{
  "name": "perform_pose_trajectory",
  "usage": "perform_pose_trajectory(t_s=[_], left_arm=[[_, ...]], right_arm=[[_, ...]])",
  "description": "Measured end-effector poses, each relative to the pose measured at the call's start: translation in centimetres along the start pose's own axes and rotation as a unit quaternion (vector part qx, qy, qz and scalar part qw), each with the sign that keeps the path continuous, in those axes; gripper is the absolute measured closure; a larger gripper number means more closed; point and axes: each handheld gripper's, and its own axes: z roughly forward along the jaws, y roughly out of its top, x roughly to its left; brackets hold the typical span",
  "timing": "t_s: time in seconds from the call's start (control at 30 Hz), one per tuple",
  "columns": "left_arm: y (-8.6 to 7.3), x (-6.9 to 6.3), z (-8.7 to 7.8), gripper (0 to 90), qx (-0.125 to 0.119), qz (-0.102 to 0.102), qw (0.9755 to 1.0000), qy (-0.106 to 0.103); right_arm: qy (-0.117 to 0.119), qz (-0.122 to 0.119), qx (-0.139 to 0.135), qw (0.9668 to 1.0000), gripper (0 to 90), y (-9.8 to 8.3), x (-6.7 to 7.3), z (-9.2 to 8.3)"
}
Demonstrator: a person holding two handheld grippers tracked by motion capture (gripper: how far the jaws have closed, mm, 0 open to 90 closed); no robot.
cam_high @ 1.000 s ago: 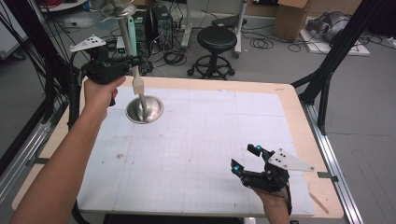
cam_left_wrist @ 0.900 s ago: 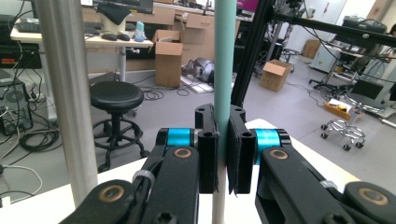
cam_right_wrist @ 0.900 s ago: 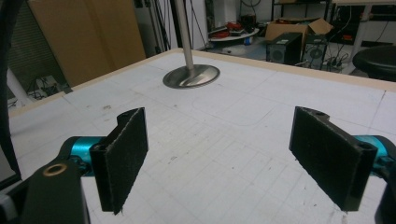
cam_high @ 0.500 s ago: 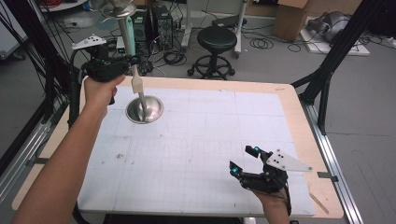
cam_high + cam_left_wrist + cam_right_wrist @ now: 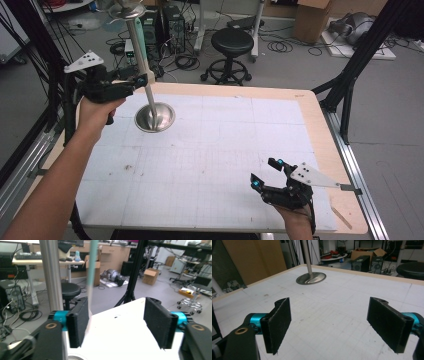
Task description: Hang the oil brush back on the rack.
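Observation:
A metal stand with a round base and an upright silver pole sits at the far left of the white table. My left gripper hovers level beside the pole, above the base. Its jaws have just been opening and now stand wide. A thin, blurred teal-and-white rod runs upright just by the left pad, and neither pad presses on it. My right gripper rests open near the table's front right corner with nothing between its pads.
The white gridded mat covers a wood-edged table. Black frame posts stand at the right edge and along the left. Beyond the far edge are a black stool, computer towers and floor cables.
The left gripper's jaws went from shut to wide open, and that hand shifted slightly toward the near side. The right gripper stayed put.

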Motion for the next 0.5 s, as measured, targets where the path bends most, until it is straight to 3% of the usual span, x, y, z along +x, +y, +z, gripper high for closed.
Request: perform_pose_trajectory(t_s=[0.17,0.3,0.5], left_arm=[[-2.7,-1.5,-2.4,27.2,-0.023,0.001,0.9994,-0.025],[-6.5,-3.2,-4.0,17.5,-0.014,0.016,0.9989,-0.041],[-12.2,-5.0,-6.1,17.0,-0.014,0.017,0.9972,-0.071]], right_arm=[[-0.017,0.004,-0.001,0.9998,18.3,-0.3,-0.3,-0.5],[-0.027,0.007,0.001,0.9996,18.3,-0.7,-0.4,-0.8],[-0.036,0.011,0.003,0.9993,18.3,-1.3,-0.3,-1.6]])
